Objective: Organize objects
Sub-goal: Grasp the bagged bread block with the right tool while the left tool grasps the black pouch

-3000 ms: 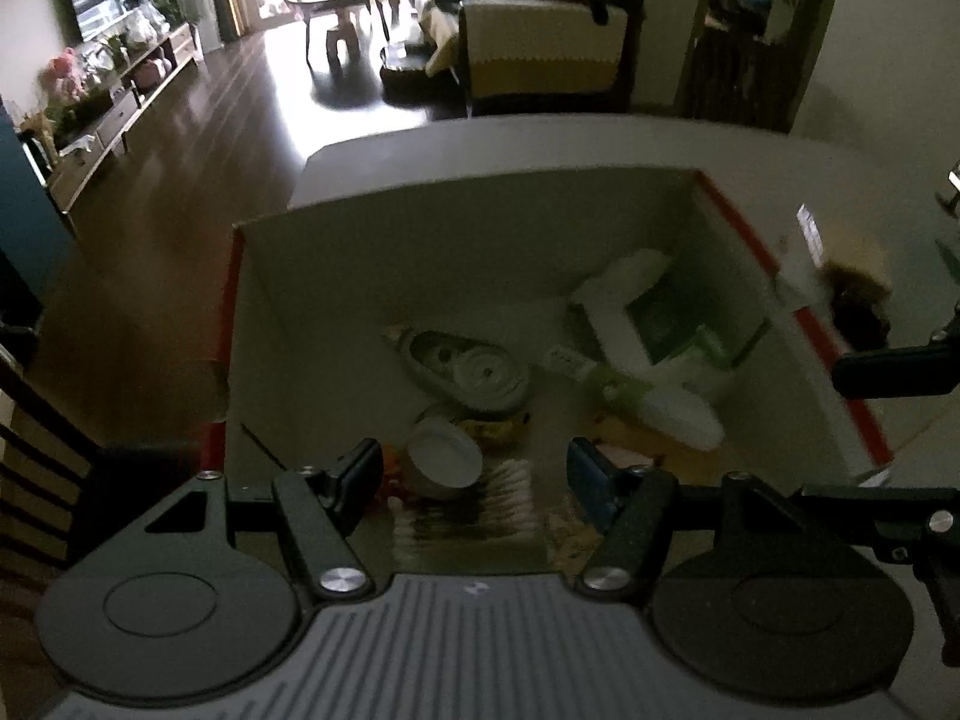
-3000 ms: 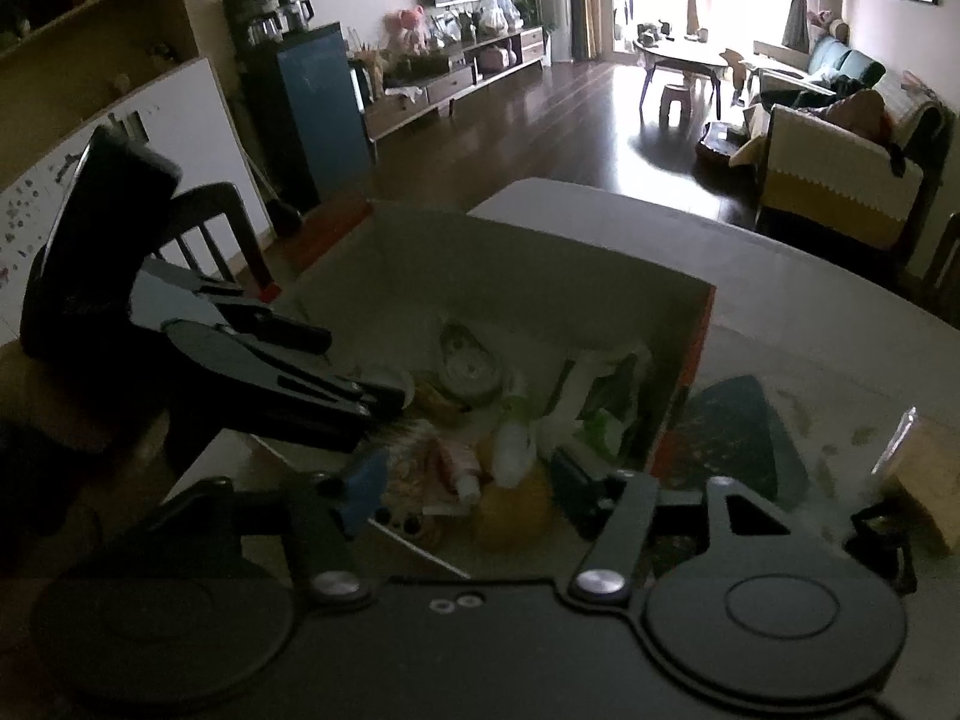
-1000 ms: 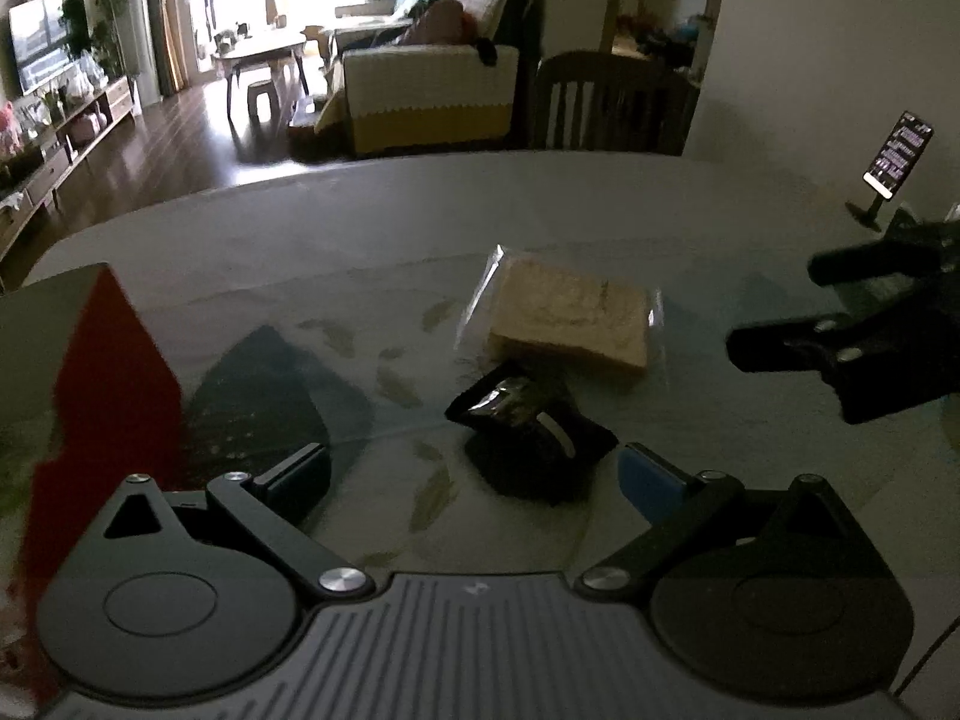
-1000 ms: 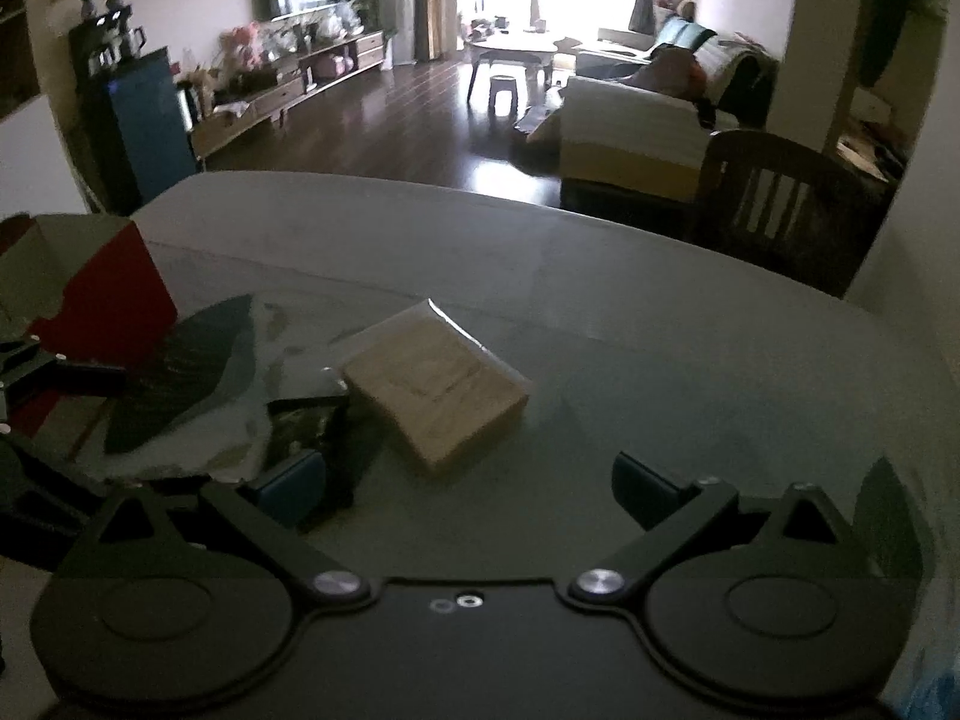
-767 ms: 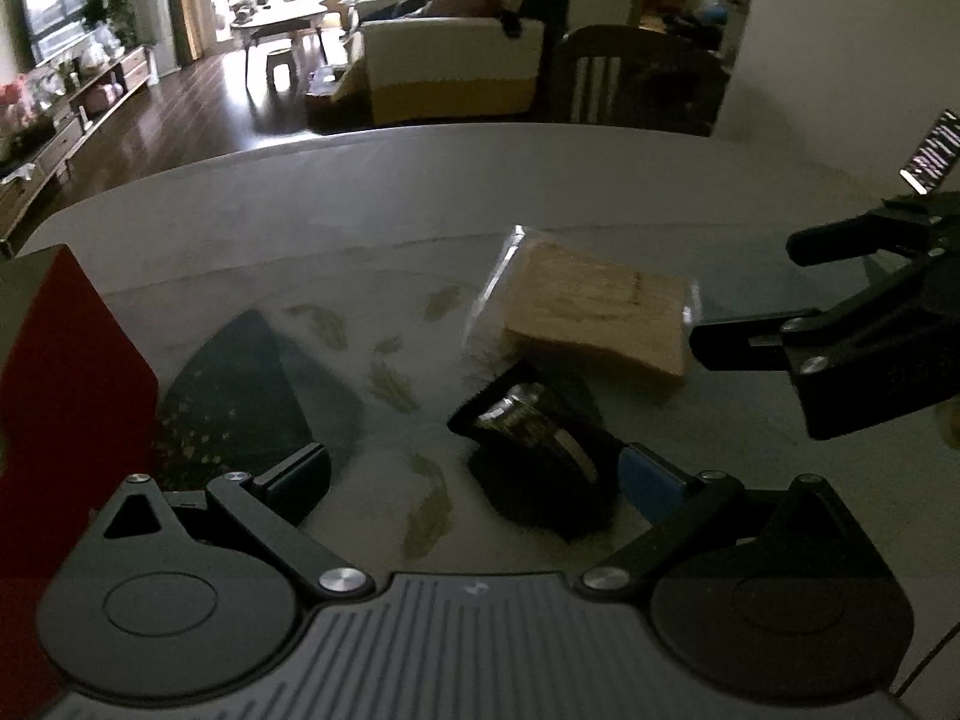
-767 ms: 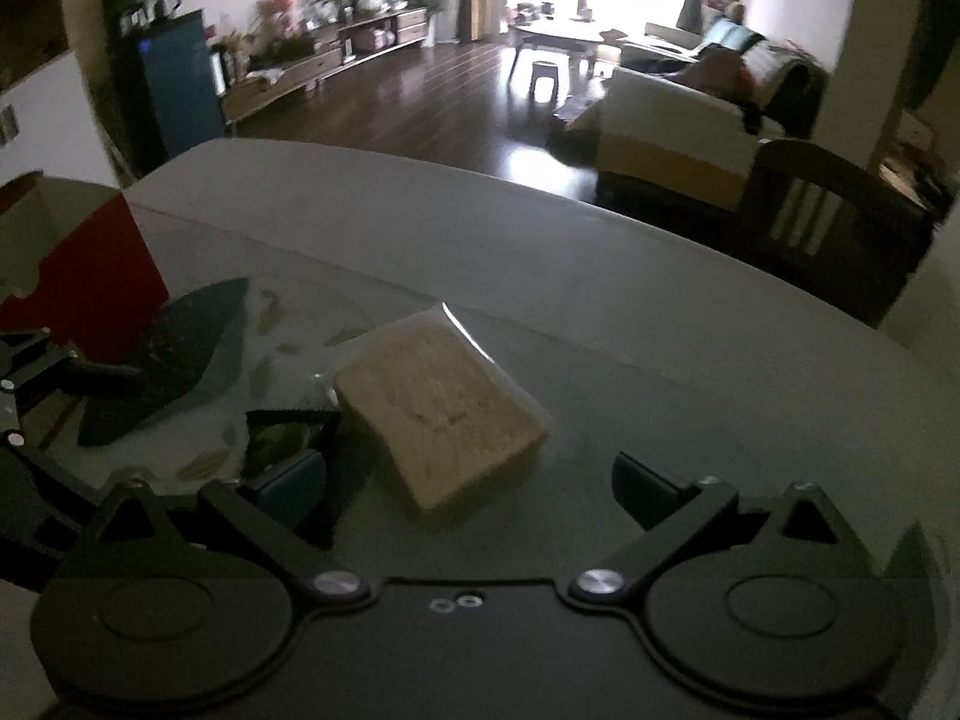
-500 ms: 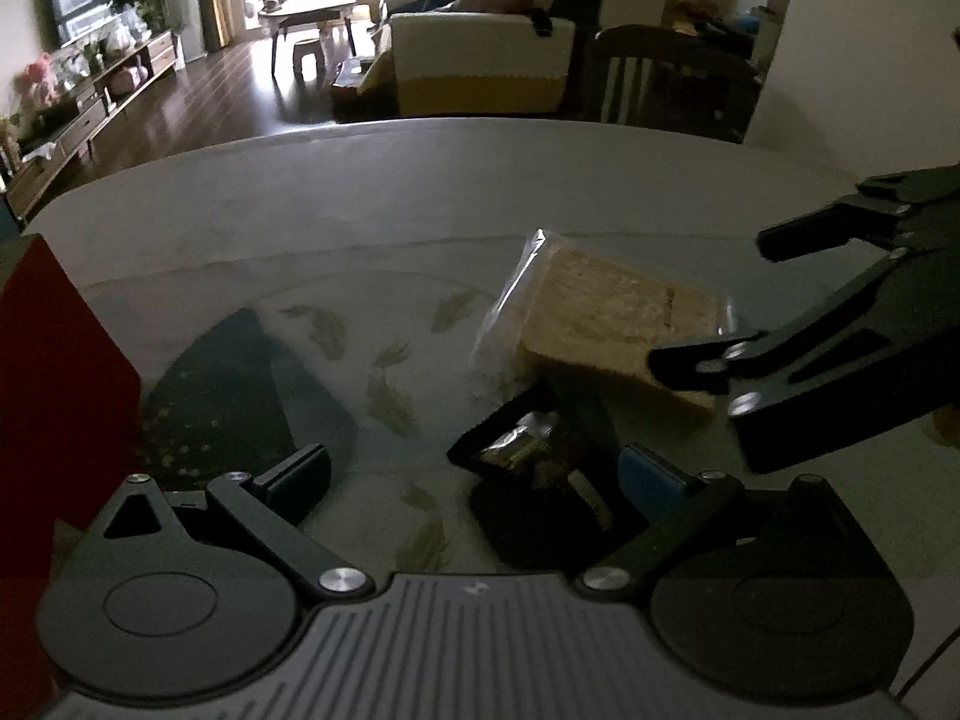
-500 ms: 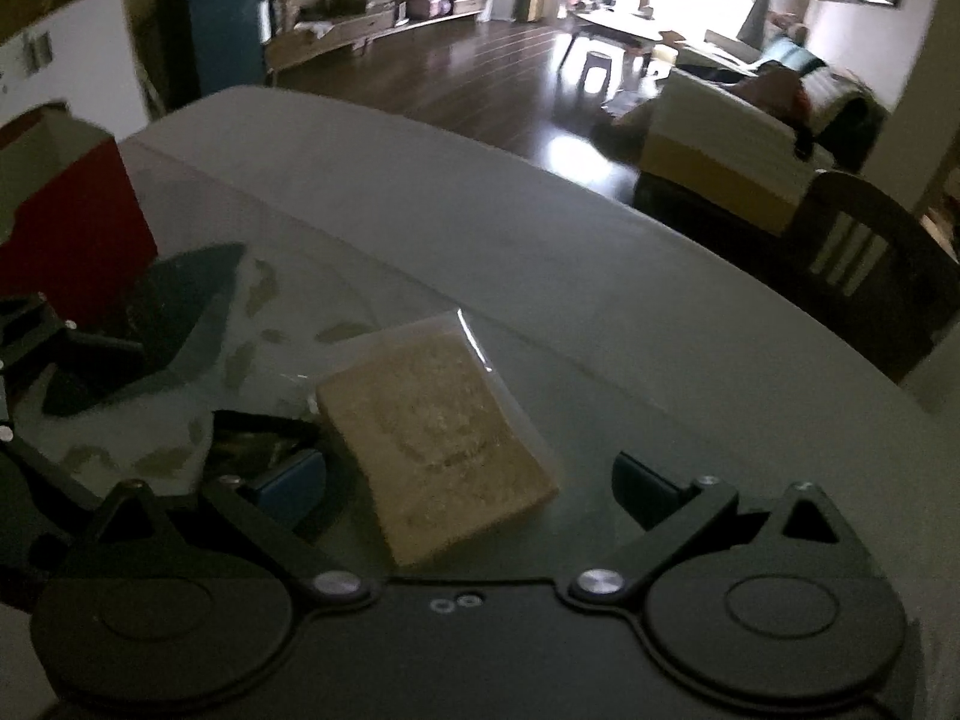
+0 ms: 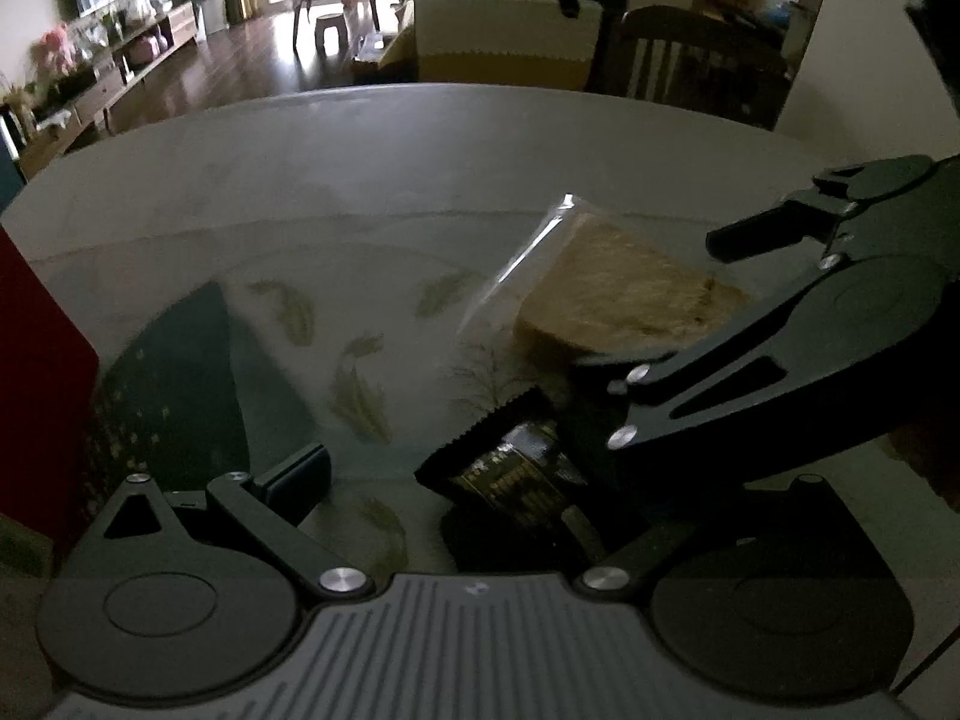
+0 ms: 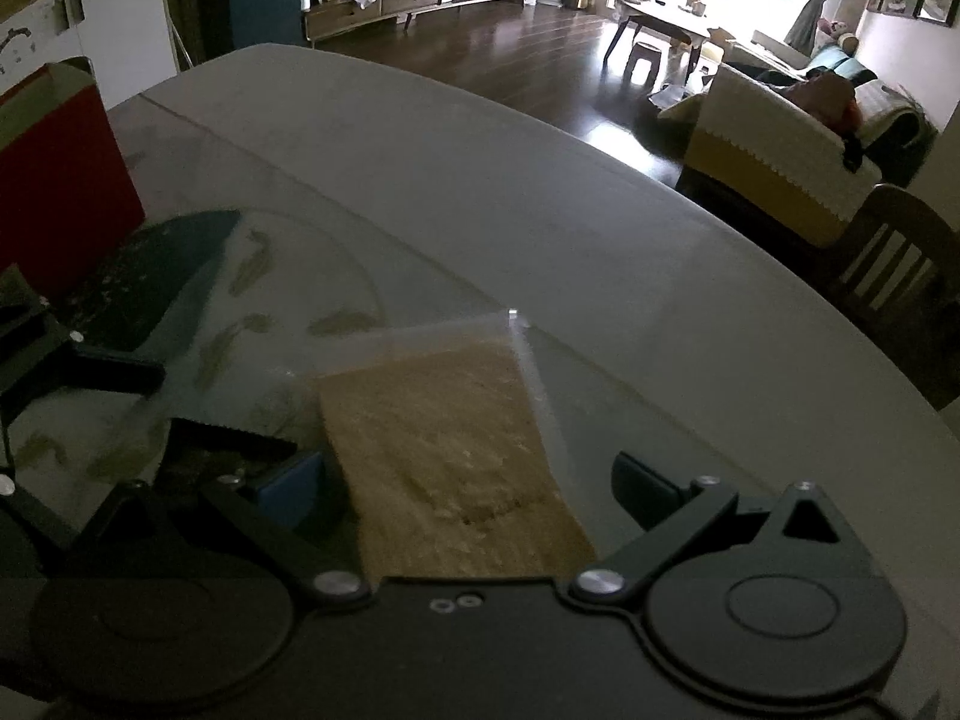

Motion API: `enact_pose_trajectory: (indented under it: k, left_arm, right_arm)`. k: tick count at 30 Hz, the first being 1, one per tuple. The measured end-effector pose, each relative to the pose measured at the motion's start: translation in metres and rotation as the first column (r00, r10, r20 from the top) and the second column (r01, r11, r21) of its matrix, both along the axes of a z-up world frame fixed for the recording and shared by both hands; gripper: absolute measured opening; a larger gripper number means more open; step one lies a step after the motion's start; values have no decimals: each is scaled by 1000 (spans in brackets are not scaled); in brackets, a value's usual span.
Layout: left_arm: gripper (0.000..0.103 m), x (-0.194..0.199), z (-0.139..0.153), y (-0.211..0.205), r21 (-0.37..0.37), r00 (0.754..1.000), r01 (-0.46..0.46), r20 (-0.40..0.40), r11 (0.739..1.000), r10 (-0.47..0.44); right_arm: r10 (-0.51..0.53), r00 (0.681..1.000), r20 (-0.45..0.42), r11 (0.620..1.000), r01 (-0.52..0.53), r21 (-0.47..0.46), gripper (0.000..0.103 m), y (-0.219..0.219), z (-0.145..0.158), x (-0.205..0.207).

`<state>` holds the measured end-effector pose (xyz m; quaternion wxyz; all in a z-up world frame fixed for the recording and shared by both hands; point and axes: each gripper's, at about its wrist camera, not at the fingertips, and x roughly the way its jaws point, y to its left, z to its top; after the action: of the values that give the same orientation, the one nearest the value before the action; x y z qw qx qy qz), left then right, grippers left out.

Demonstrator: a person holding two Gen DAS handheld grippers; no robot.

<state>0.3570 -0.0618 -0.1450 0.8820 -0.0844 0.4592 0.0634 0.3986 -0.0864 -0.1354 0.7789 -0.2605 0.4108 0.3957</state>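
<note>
Right gripper (image 10: 465,495): we've brought it down, gaping wide astride the wrapped bread (image 10: 444,450).
Left gripper (image 9: 480,480): open, holding nothing, over the dark packet (image 9: 516,474).
Meaning: 2 pickups lined up.

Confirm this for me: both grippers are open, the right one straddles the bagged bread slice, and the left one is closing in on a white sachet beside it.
One detail is wrong: the sachet is black with gold print, not white, as the left wrist view shows. The rest holds: the right gripper is open around the bagged bread slice, and the left gripper is open at the sachet.
</note>
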Motion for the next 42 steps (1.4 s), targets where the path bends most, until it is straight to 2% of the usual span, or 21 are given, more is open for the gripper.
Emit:
enact_pose_trajectory:
  k: [3,9,12,14,15,19,21,31,35,42]
  left_arm:
    - [102,-1,-2,-3,22,1000,12,6,1000,-12]
    - [102,-6,-5,-3,54,999,33,21,998,-34]
    - [98,-9,-4,-2,60,998,56,28,997,-57]
    - [87,-10,-3,-1,61,997,71,38,996,-73]
    - [78,-11,-1,-1,61,996,80,44,995,-83]
    - [42,-12,5,-3,59,991,125,47,990,-128]
    - [39,-13,7,-1,43,990,130,41,991,-132]
    - [36,-44,23,3,-9,987,155,49,988,-155]
    - [36,-66,37,9,-52,987,155,57,986,-152]
    - [36,-111,70,27,-71,984,160,93,984,-153]
  right_arm:
    - [-10,1000,-15,1000,10,-11,102,1,-8,1]
    - [-70,997,-45,996,72,43,100,-10,-11,3]
    - [-103,993,-62,992,107,62,97,-16,-10,1]
    - [-112,992,-55,991,116,73,87,-21,-7,-2]
    - [-120,991,-54,989,124,76,82,-22,-6,-2]
    - [-157,986,-53,984,161,80,77,-28,-1,-8]
    - [-170,984,-53,982,174,75,75,-29,1,-14]
    - [-246,967,-58,966,250,61,73,-41,22,-53]
    - [-266,962,-56,960,269,73,73,-46,41,-75]
    - [-280,959,-35,953,282,114,73,-44,80,-120]
